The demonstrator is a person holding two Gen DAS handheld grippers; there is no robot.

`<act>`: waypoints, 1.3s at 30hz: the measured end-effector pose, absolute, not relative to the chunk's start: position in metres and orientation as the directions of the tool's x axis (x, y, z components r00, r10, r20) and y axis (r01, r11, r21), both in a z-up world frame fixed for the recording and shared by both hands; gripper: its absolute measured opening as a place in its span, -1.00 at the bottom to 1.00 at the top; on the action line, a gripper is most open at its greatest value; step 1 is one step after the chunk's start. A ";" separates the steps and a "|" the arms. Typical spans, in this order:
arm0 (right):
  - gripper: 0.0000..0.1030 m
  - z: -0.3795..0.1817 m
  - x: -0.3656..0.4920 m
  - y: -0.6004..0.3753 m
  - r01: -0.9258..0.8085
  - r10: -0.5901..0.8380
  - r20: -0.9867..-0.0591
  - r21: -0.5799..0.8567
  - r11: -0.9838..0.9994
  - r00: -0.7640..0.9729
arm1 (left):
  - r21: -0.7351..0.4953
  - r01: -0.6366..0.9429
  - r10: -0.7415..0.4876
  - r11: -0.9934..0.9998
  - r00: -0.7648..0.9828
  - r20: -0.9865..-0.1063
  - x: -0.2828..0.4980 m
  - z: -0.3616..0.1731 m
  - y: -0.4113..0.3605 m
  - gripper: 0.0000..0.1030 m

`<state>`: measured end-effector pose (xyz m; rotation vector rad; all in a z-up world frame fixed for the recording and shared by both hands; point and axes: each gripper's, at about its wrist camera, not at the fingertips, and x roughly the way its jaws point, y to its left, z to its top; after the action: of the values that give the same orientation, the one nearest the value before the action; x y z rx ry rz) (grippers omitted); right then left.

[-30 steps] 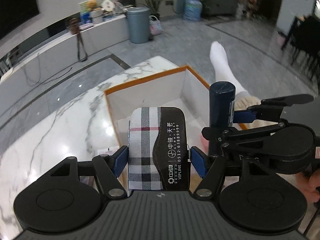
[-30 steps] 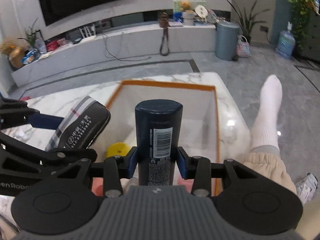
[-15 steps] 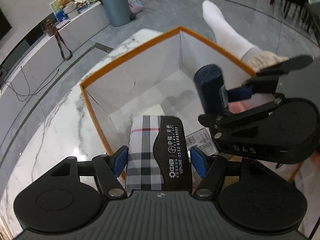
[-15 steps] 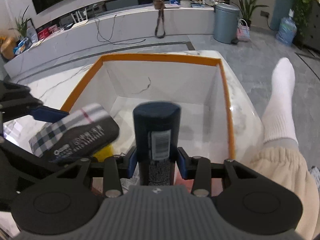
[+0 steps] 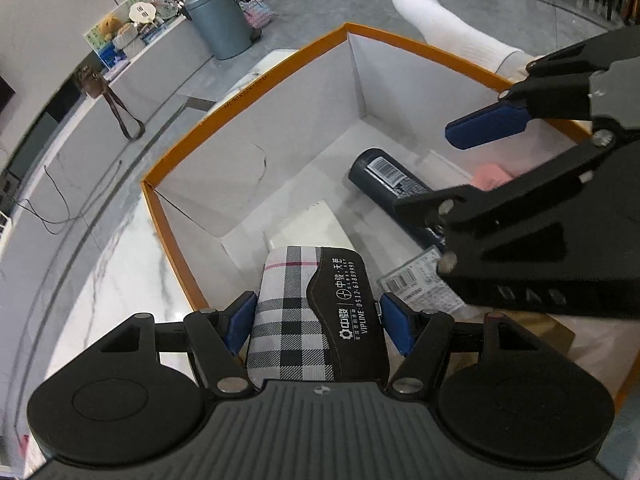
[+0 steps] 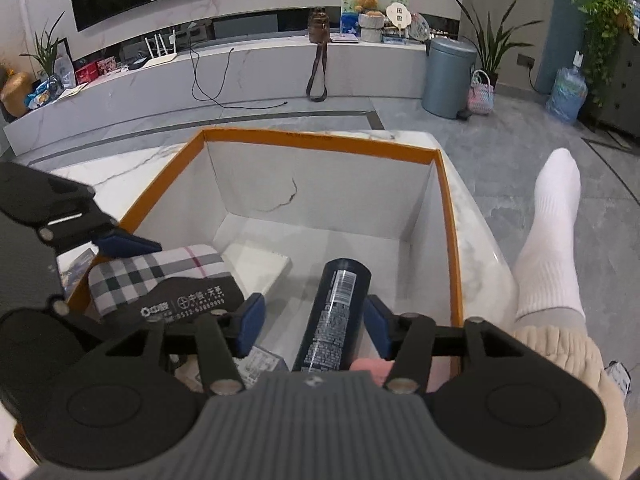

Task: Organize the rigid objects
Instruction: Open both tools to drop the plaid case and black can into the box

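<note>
My left gripper (image 5: 316, 322) is shut on a plaid and black case (image 5: 312, 316), held over the near left part of the orange-rimmed white box (image 5: 256, 80). The case also shows in the right wrist view (image 6: 160, 280). My right gripper (image 6: 312, 326) is open above the box (image 6: 320, 138). A dark blue bottle (image 6: 334, 320) lies on the box floor between its fingers, apart from the pads. The bottle shows in the left wrist view (image 5: 396, 188), with the right gripper's blue pad (image 5: 488, 124) above it.
In the box lie a white flat pack (image 5: 304, 228), a pink item (image 5: 490, 174) and a barcoded packet (image 5: 420, 284). The box stands on a marble table (image 5: 112, 256). A leg in a white sock (image 6: 552, 240) is at the right. A grey bin (image 6: 448, 76) stands beyond.
The right gripper has opened and let go of the dark blue bottle, which now lies on the box floor. The left gripper has moved further over the box with the case.
</note>
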<state>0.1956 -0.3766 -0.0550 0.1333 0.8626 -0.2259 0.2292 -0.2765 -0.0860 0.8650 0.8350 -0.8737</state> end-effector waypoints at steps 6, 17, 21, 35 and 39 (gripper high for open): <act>0.16 -0.053 0.193 -0.373 0.253 -0.171 -0.748 -0.006 0.968 0.641 | 0.320 0.871 -0.257 0.373 0.428 -0.867 0.232 -0.089 -0.282 0.51; 0.24 -0.052 0.192 -0.369 0.249 -0.179 -0.740 -0.016 0.968 0.649 | 0.343 0.870 -0.276 0.354 0.448 -0.850 0.225 -0.084 -0.279 0.63; 0.25 -0.051 0.191 -0.368 0.255 -0.189 -0.730 -0.021 0.967 0.657 | 0.344 0.864 -0.290 0.367 0.458 -0.840 0.226 -0.078 -0.275 0.63; 0.53 -0.044 0.182 -0.365 0.298 -0.228 -0.685 -0.017 0.954 0.692 | 0.294 0.848 -0.382 0.441 0.474 -0.794 0.223 -0.048 -0.246 0.63; 0.58 -0.037 0.177 -0.358 0.296 -0.244 -0.662 -0.034 0.955 0.709 | 0.290 0.838 -0.389 0.463 0.486 -0.783 0.221 -0.037 -0.232 0.63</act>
<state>0.1773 -0.3583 -0.0371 0.0761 0.7229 -0.2997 0.2208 -0.2321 -0.0368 0.7395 0.7025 -0.8351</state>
